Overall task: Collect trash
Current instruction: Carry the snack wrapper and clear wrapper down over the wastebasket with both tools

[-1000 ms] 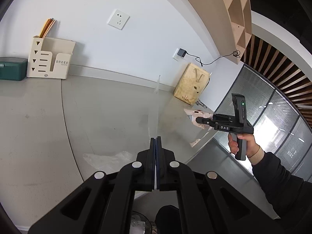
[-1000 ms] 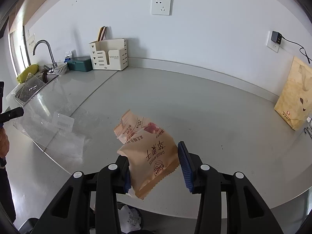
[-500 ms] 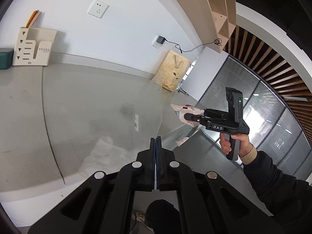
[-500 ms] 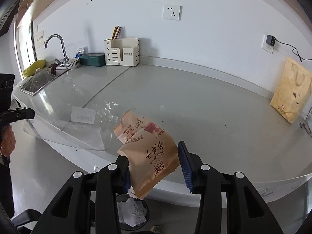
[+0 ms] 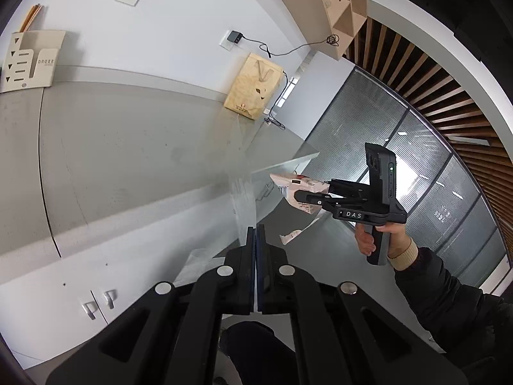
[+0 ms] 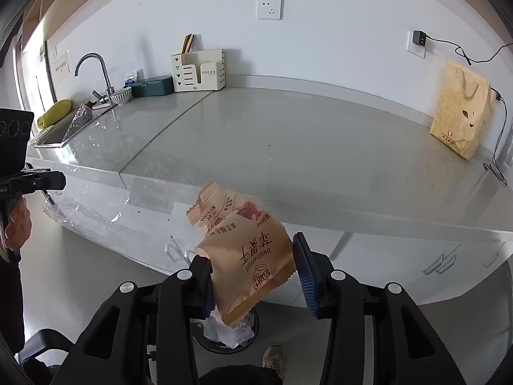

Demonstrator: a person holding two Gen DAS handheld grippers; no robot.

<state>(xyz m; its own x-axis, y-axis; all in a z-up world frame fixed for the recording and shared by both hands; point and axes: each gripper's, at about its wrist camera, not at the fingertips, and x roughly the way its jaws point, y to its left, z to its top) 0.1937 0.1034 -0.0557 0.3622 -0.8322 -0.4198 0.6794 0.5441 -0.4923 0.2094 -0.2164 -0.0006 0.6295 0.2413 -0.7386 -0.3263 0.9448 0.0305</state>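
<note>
Both hands had swung back off the counter since the earlier frame, so the counter edge and the white cabinet doors below it now sat out ahead of the tongs rather than underneath them.

Going left to right: the left gripper had its tongs pressed flat together, pinching the edge of a clear plastic film that trailed out ahead of the tips, back toward the counter. From the right wrist camera you could see that same film draped off the counter edge, far left of the right tongs.

The right gripper was closed partway on a tan dried apple snack bag, blue pads squeezing its two sides. The bag's long axis ran roughly along the tongs, tilted a bit left, torn-open top pointing away from the camera toward the counter and the bottom seam hanging back below the pads.

Straight under that bag sat the trash bin, on the floor with crumpled white stuff already in it.

Progress-wise, I'd say both pieces were picked up and carried most of the way; what's left is dropping the bag, then getting the film over and in. The counter near the tongs looked cleared of loose trash, though I couldn't vouch for the sink end.
</note>
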